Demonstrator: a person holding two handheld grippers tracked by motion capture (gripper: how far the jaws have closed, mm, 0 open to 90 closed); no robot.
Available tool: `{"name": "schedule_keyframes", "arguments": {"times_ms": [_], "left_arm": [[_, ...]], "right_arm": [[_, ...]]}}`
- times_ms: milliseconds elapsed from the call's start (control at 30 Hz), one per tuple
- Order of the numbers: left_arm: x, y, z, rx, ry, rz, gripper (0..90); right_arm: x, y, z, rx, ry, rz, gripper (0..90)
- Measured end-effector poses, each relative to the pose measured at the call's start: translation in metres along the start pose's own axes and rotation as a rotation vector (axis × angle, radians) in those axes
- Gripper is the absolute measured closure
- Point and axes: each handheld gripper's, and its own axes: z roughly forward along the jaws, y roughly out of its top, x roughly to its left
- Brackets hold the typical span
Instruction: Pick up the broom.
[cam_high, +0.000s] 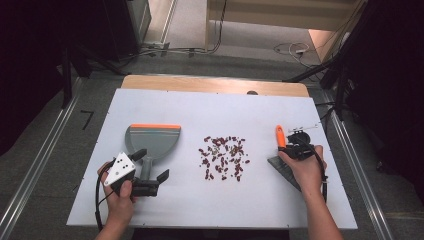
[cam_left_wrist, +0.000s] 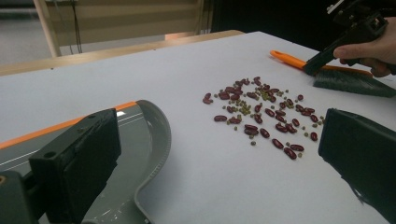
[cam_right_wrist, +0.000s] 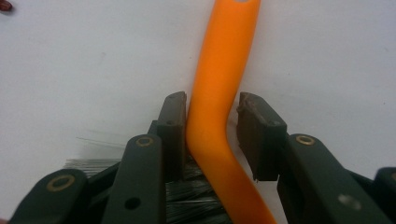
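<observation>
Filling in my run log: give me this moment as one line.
right gripper: jaws around brush handle | left gripper: open at dustpan | beans: scattered mid-table

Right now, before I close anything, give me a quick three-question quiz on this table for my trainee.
1. True or false: the beans lie inside the dustpan.
2. What stands between the right gripper's jaws? A) the brush's orange handle B) a bean C) the dustpan's rim
3. Fill in: the left gripper's jaws stand ___ on either side of the dustpan's handle.

Key: 1 false, they lie loose on the table; 2 A; 3 open.
</observation>
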Motion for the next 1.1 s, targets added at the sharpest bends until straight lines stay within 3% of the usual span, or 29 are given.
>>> {"name": "schedule_keyframes", "arguments": {"times_ms": [133,433,567,700,867,1000,1100], "left_arm": [[-0.003,0.002,-0.001,-0.005,0.001,0.007,0.0],[-0.007,0.007,0.005,0.001,0.012,0.013,0.0],[-0.011,0.009,0.009,-0.001,-0.003,0.020,0.0],[-0.015,0.011,0.012,0.003,-0.014,0.016,0.0],[-0.017,0.016,0.017,-0.008,-0.023,0.015,0.0],[-0.018,0.021,0.020,-0.013,-0.031,0.019,0.0],[-0.020,0.023,0.023,-0.012,-0.040,0.019,0.0]], "right_arm": [[-0.002,0.000,0.000,-0.004,0.017,0.029,66.1],[-0.009,-0.009,0.000,-0.077,0.062,0.036,67.1],[-0.015,-0.013,-0.006,-0.122,0.137,0.054,67.1],[-0.023,-0.020,-0.018,-0.240,0.206,0.099,68.2],[-0.022,-0.027,-0.026,-0.339,0.223,0.083,68.4],[-0.024,-0.030,-0.036,-0.437,0.253,0.105,68.9],[-0.025,-0.032,-0.043,-0.515,0.308,0.101,69.0]]}}
